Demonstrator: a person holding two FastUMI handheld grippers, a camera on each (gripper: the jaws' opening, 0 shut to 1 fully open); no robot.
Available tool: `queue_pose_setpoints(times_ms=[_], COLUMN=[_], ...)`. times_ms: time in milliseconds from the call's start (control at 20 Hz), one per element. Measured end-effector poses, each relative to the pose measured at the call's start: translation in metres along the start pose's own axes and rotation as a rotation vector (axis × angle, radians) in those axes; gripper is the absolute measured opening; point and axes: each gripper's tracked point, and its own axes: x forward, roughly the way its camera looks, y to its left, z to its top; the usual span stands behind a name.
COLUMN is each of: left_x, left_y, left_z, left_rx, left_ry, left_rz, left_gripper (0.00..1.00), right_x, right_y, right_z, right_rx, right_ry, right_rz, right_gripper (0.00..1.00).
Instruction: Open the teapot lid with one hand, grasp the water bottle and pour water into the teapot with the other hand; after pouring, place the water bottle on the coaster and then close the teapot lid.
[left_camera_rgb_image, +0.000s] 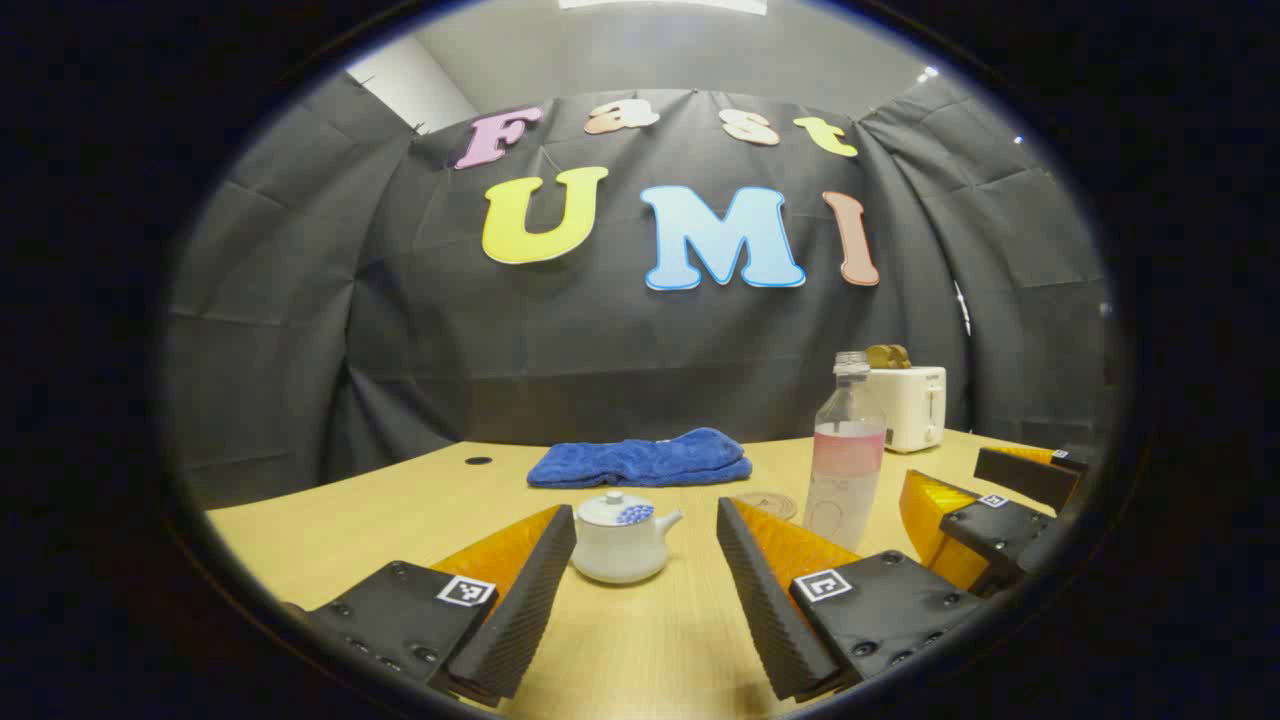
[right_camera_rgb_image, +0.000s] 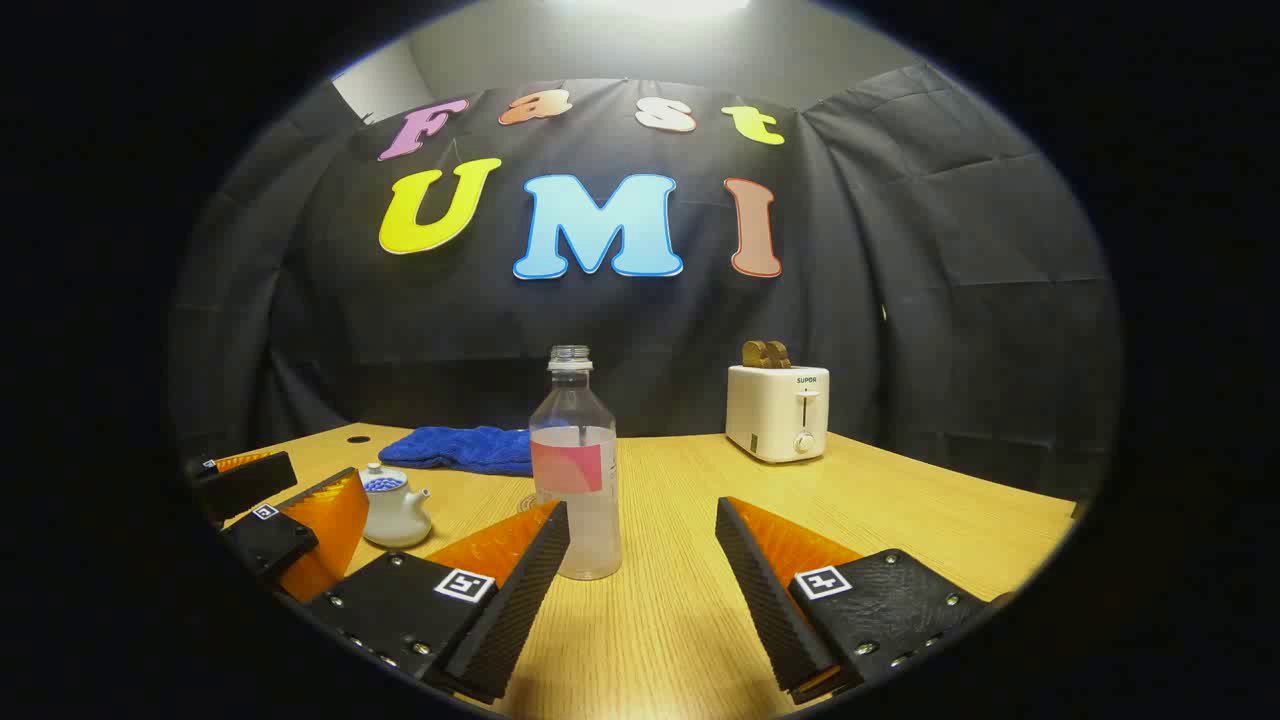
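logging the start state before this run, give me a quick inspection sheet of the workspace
surface: light wood-grain table, dry where visible.
job's things: small white ceramic teapot with blue-patterned lid on; clear uncapped plastic water bottle upright, partly filled, on the table; round brown coaster beside it, bare.
clutter: folded blue towel behind the teapot; white toaster holding toast at the back.
grippers: left claw open, facing the teapot, holding nothing; right claw open, the bottle just ahead near its left finger, untouched.
cables: nothing seen.
surroundings: black cloth booth wall; dark hole in the tabletop.
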Motion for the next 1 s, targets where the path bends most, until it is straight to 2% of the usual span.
queue_pose_setpoints(times_ms=[800,1000], left_x=[-0.0001,0.0011], left_y=[-0.0008,-0.0001], left_z=[0.0001,0.0013], left_rx=[-0.003,-0.045], left_ry=[0.0,-0.003], left_rz=[-0.008,-0.029], left_gripper=[0.96,0.96], right_x=[-0.0002,0.0], right_y=[0.0,-0.0001], right_z=[0.0001,-0.0002], right_rx=[0.0,0.0], right_ry=[0.001,0.001], right_rz=[-0.001,-0.001], right_gripper=[0.93,0.94])
